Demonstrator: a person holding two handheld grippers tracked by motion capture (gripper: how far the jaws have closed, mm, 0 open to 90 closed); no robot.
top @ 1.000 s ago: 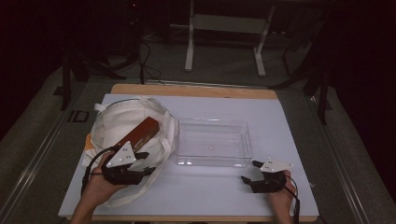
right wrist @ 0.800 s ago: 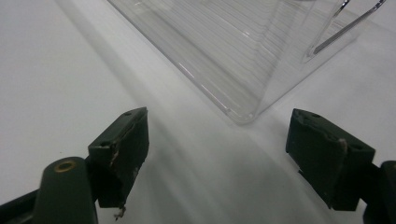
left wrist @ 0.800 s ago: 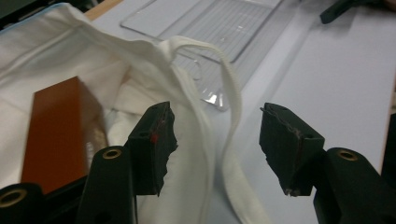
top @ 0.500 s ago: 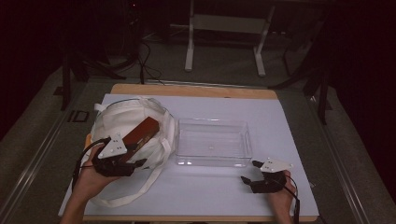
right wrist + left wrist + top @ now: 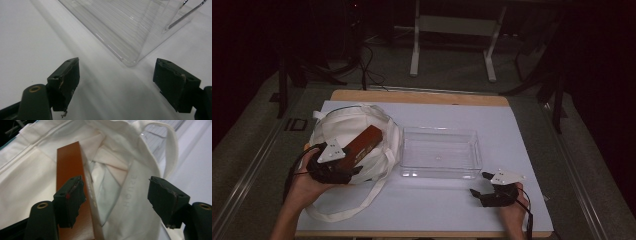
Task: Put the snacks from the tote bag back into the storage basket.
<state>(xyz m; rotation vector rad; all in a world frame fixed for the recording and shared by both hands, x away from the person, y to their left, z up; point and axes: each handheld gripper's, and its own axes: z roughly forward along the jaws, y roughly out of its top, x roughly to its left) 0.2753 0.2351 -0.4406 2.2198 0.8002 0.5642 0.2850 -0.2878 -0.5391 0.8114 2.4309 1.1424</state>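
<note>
Left hand-held gripper (image 5: pixel 116 202) at mouth of white tote bag (image 5: pixel 347 125), jaws spread wide, gripping nothing. Brown box (image 5: pixel 70 177) lies half inside bag on worktop (image 5: pixel 512 125), straight ahead of left jaws, under one of them, long axis running away from gripper. Left hand nearer. Right hand-held gripper (image 5: pixel 125 82) released, resting near clear tray (image 5: pixel 439 152), well apart from box
</note>
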